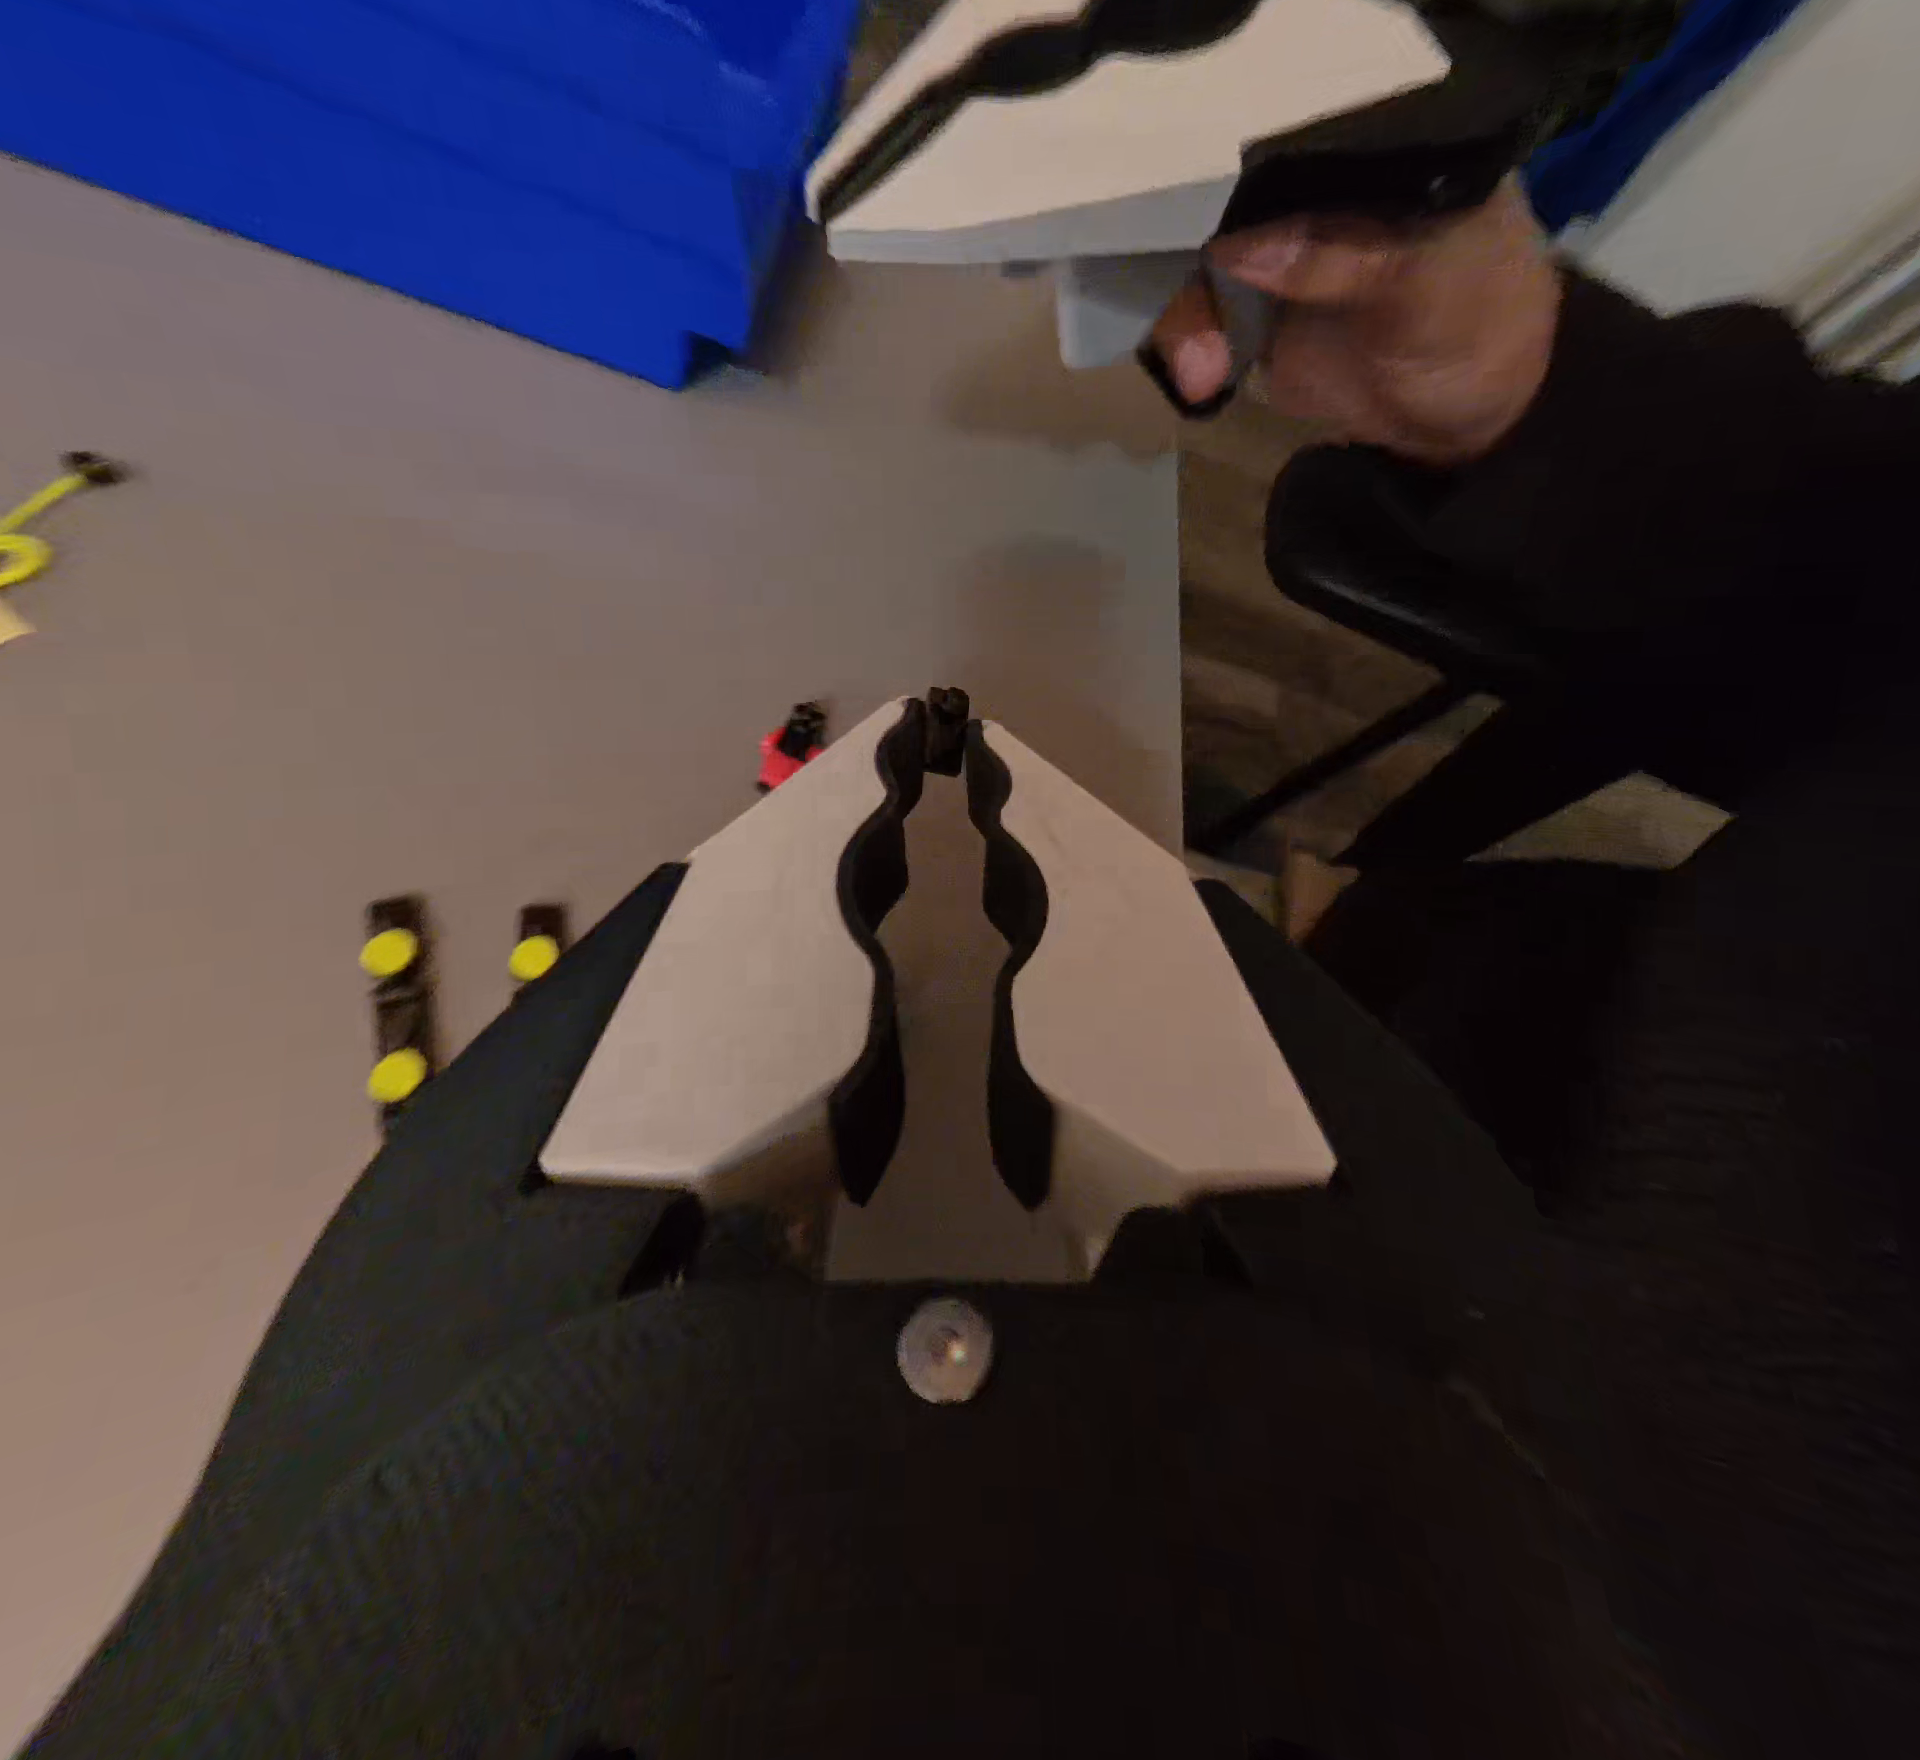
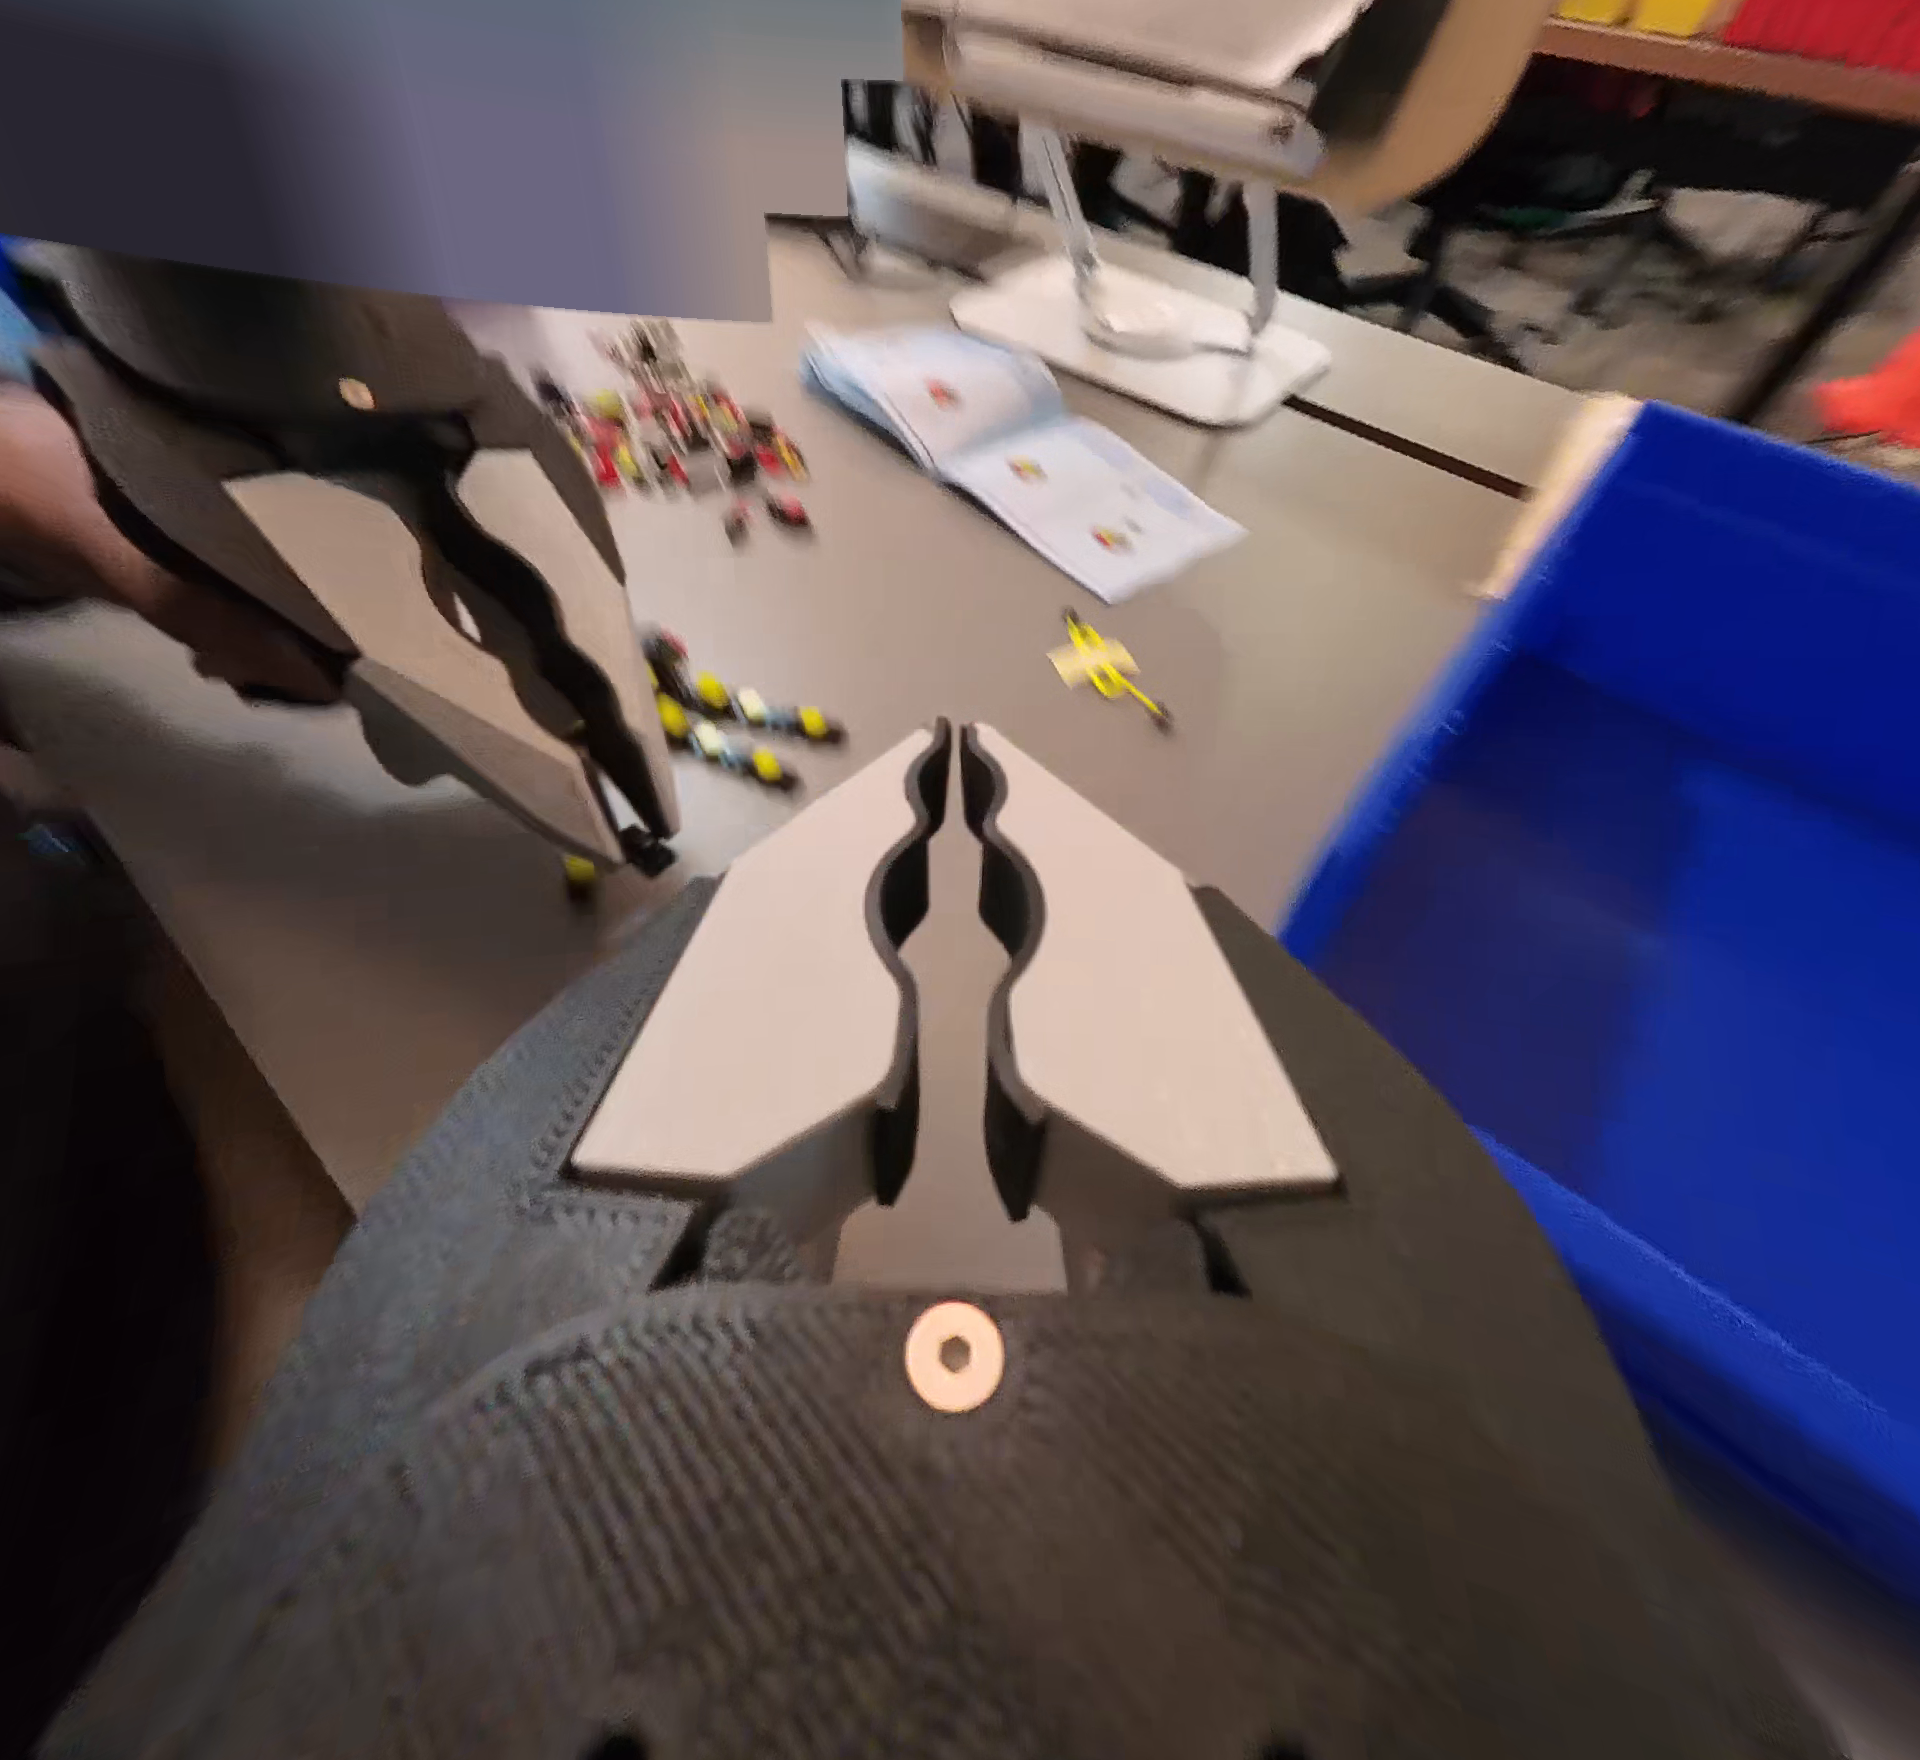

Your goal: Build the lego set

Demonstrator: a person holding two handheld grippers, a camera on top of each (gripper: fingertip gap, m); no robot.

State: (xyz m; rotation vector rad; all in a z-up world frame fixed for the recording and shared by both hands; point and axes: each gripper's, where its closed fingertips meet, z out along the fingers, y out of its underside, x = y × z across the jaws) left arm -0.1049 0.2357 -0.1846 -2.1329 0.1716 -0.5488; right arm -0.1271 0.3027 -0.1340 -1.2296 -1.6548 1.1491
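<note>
My left gripper (image 1: 945, 736) is shut on a small black lego piece (image 1: 947, 723) and holds it above the grey table (image 1: 520, 588) near its right edge. It also shows in the right wrist view (image 2: 636, 840), tilted down, with the black piece (image 2: 646, 850) at its tips. My right gripper (image 2: 956, 734) is shut and empty; in the left wrist view it (image 1: 831, 193) hovers higher up. Black beams with yellow pins (image 1: 395, 1004) lie left of my left gripper, and show again in the right wrist view (image 2: 738, 723). A red and black piece (image 1: 790, 749) lies close to the left tips.
A blue bin (image 1: 416, 69) stands at the back, and on the right in the right wrist view (image 2: 1662, 827). An open instruction booklet (image 2: 1018, 453), a pile of loose pieces (image 2: 675, 432), a yellow piece (image 2: 1101, 666) and a white stand (image 2: 1143, 328) lie beyond. A black chair (image 1: 1455, 630) sits past the table edge. Some 9 centimetres of space lies between my two pairs of fingers.
</note>
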